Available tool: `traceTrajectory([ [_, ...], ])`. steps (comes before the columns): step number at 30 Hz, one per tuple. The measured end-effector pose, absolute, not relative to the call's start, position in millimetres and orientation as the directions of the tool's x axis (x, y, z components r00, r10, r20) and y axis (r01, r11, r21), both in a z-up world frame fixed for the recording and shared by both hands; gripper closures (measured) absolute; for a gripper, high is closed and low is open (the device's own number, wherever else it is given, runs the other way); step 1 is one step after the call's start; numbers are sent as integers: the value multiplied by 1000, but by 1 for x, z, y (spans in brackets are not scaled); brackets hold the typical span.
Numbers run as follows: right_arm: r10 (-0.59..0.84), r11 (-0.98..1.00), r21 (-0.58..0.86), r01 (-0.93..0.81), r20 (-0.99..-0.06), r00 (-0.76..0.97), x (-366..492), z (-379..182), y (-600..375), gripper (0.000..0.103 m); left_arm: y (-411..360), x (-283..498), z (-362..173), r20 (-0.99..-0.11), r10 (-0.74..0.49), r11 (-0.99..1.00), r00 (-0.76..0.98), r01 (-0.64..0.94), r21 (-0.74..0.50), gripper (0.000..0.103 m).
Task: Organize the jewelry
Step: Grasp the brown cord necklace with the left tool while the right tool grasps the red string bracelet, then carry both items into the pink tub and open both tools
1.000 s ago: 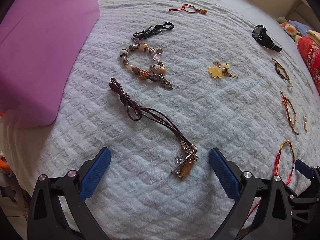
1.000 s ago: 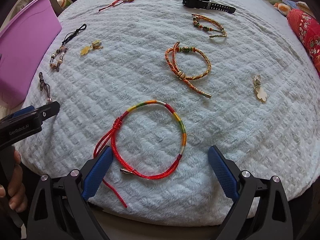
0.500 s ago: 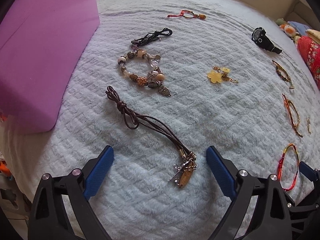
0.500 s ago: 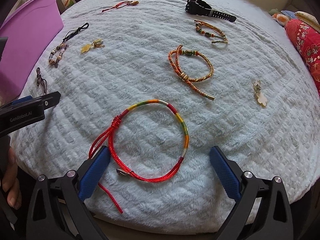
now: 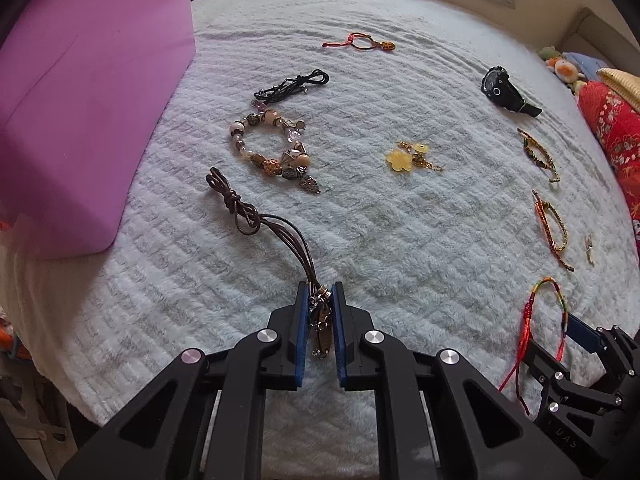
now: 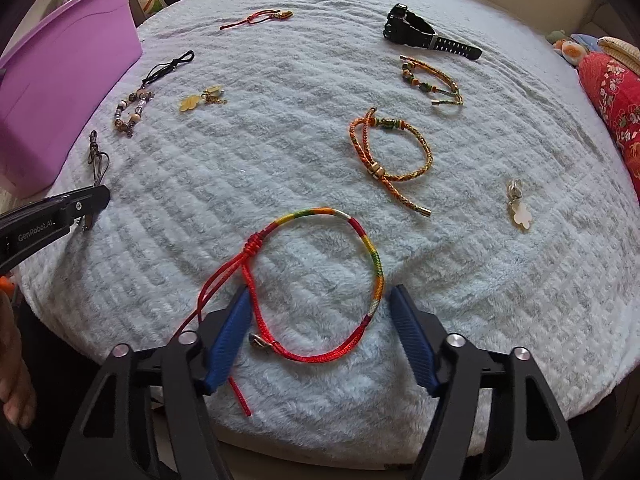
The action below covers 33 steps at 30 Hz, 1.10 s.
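Purple bin (image 6: 60,92), contents hidden.

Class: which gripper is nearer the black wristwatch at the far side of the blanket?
Right. The right gripper straddles the rainbow cord bracelet, closer to the black wristwatch; the left gripper sits farther away, clamping the brown leather cord's charm.

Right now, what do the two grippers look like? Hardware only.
Both match: the left gripper and right gripper have black plastic linkage arms with cut-out windows and round silver pivot bolts. Their fingers carry ribbed blue pads. The left gripper's side, seen from the right wrist, bears white "GenRobot.AI" lettering. No cables show. No sleeve is visible.
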State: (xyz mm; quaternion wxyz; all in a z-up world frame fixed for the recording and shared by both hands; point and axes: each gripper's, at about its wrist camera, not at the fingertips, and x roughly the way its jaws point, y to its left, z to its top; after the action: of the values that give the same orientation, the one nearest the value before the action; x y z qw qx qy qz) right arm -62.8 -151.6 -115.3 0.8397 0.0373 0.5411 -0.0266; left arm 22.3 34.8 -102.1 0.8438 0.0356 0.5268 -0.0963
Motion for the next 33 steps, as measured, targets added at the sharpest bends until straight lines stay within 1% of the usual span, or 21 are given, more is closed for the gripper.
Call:
traceTrajectory([
  [1, -18, 996, 18, 82, -908, 419, -64, -114, -150, 70, 35, 21, -101, -895, -129, 979, 427, 200, -45, 92],
  [2, -10, 997, 25, 77, -906, 424, -64, -113, -149, 77, 36, 20, -100, -894, -135, 978, 427, 201, -52, 92],
  [3, 16, 996, 53, 75, -905, 425, -65, -111, -150, 85, 37, 20, -99, -894, -144, 978, 424, 199, -63, 92],
  [6, 58, 991, 106, 88, -902, 429, -66, -106, -157, 96, 42, 19, -95, -892, -174, 976, 417, 196, -99, 92],
  [9, 101, 982, 162, 101, -889, 446, -65, -96, -164, 99, 45, 17, -85, -883, -198, 972, 426, 205, -119, 92],
  [16, 200, 952, 286, 110, -851, 485, -61, -67, -176, 99, 46, 14, -54, -852, -263, 958, 453, 227, -175, 92],
  [25, 214, 957, 286, 39, -793, 571, -45, -9, -165, 99, 44, 16, 4, -793, -321, 942, 518, 256, -215, 92],
  [29, 253, 952, 304, -19, -754, 606, -26, 22, -153, 99, 49, 20, 35, -760, -345, 936, 551, 268, -230, 92],
  [33, 291, 947, 309, -87, -709, 642, -3, 58, -136, 99, 65, 33, 70, -725, -377, 925, 576, 264, -271, 92],
])
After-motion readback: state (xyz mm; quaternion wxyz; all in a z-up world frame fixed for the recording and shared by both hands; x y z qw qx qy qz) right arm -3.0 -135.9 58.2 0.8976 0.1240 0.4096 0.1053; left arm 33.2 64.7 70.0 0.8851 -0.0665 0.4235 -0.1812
